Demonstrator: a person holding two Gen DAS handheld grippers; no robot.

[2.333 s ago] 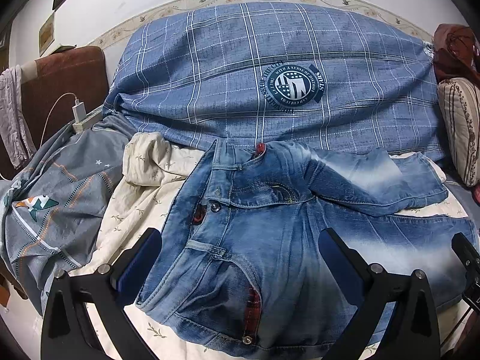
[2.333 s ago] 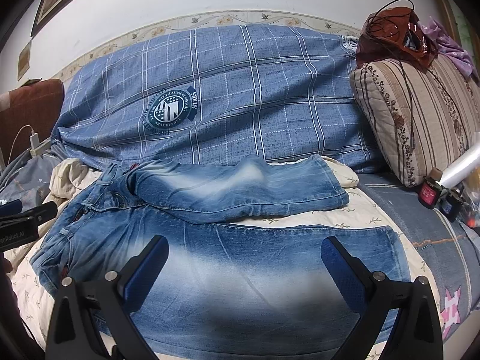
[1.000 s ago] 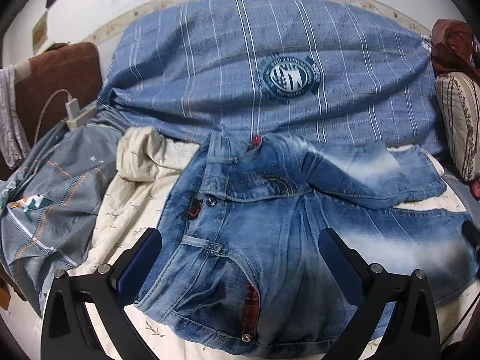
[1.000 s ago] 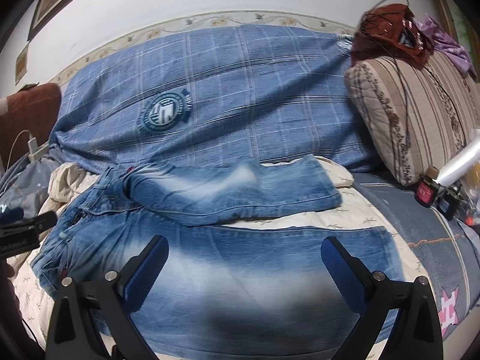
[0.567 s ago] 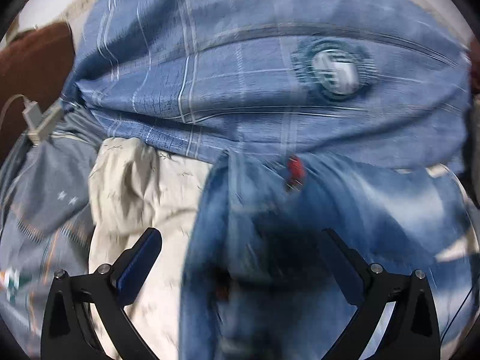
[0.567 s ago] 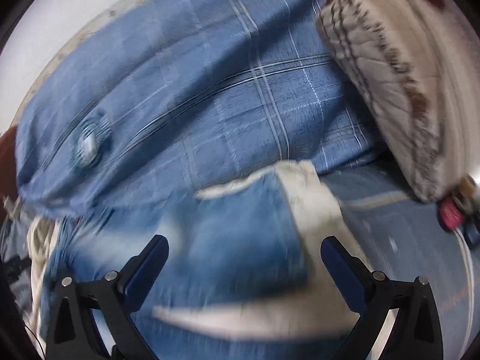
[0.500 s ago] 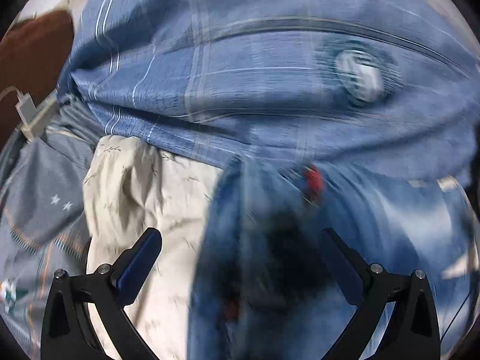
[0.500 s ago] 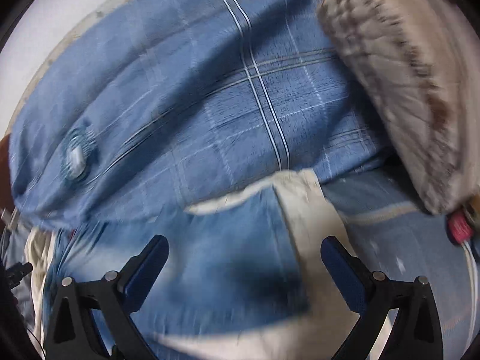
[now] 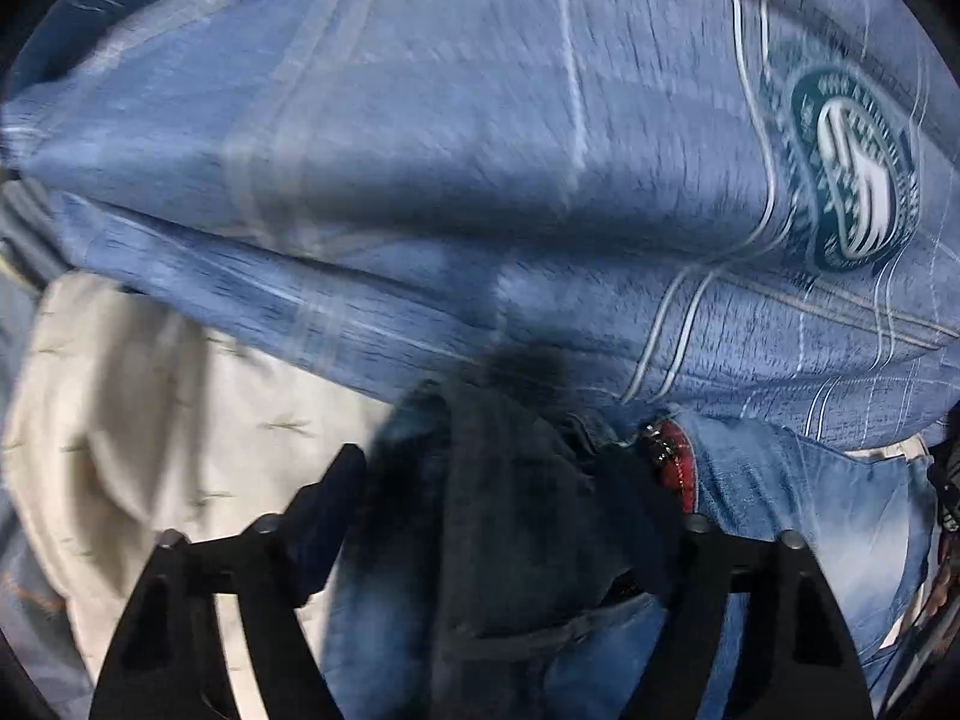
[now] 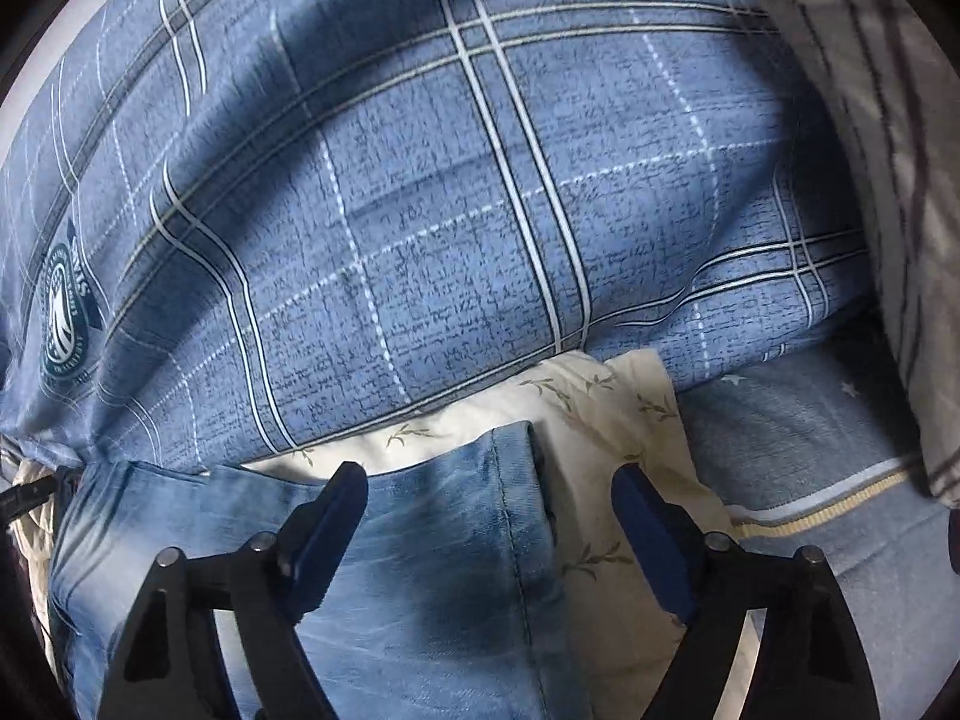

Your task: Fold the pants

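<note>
Both tongs, left gripper (image 9: 483, 495) and right gripper (image 10: 489, 501), were held wide apart, gripping nothing; one jeans (image 10: 420, 540) hem was shown between the right's fingers, the waistband only between the left's.

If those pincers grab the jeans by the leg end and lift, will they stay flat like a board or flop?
Probably flop: the jeans already lie creased on the bed. Denim looks thick, so likely weighty, sagging between grips. The hem sits between the right gripper fingers, open.
</note>
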